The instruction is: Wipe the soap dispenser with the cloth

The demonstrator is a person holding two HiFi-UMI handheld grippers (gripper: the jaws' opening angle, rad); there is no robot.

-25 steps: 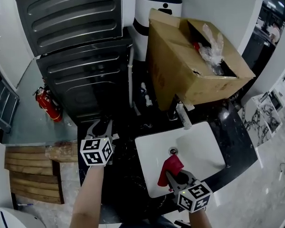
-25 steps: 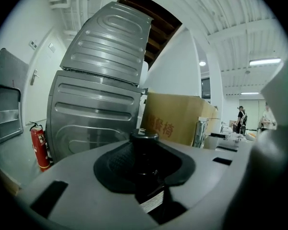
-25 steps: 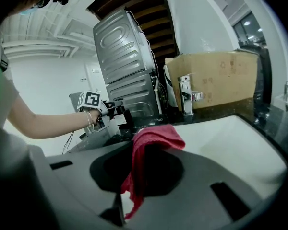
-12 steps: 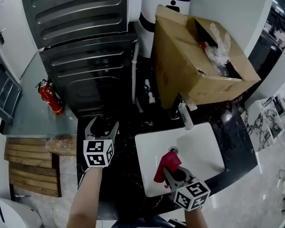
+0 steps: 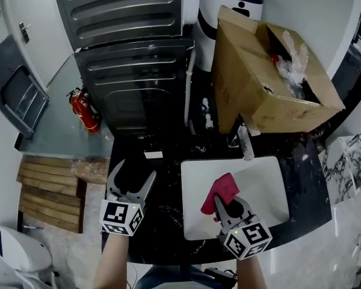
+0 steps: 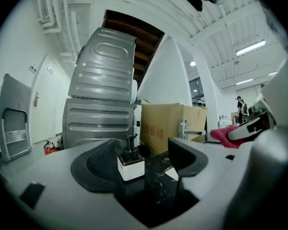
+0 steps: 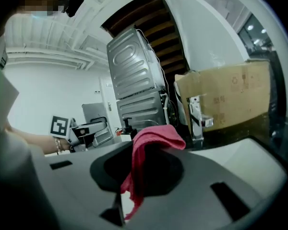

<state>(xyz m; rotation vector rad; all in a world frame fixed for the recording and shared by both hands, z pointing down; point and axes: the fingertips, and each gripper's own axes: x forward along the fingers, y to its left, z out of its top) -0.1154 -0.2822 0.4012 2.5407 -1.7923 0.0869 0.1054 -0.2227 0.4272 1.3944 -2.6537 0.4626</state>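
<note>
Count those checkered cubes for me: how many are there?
2. One cube rides on the left gripper above the counter; the other cube rides on the right gripper, which holds a red cloth over the sink. None seems hidden.

I counted two grippers: the left gripper (image 5: 132, 174) and the right gripper (image 5: 228, 206). There was one red cloth (image 5: 219, 191), one soap dispenser (image 6: 130, 164), one white sink (image 5: 195, 176) with one faucet (image 5: 245, 142), one cardboard box (image 5: 253, 95), one red fire extinguisher (image 5: 84, 110) and one slatted wooden pallet (image 5: 48, 191).
</note>
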